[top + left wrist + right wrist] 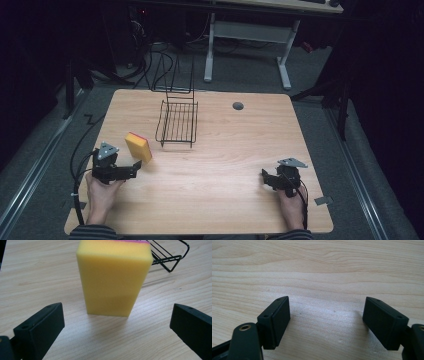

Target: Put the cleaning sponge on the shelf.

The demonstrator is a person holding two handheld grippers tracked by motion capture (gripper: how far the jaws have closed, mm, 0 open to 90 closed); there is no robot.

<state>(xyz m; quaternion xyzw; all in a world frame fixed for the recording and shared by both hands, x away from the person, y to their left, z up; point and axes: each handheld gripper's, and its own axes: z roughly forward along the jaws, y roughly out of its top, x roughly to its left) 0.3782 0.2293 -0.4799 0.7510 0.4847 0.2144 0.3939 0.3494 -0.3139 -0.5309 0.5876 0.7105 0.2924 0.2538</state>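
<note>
A yellow sponge point(138, 147) with a pink top layer stands on edge on the wooden table point(215, 165), left of centre. In the left gripper view the sponge point(113, 277) rises just ahead of the jaws, which stand wide apart with nothing between them. My left gripper point(136, 166) is open, a short way in front of the sponge and pointed at it. A black wire rack point(177, 122) sits behind and to the right of the sponge point(167, 257). My right gripper point(265, 178) rests open near the front right, over bare wood point(327, 312).
A small grey round cap point(238, 105) sits in the table top at the back right. A white desk frame point(250, 35) and cables lie on the floor beyond the far edge. Cables trail off the table's left side.
</note>
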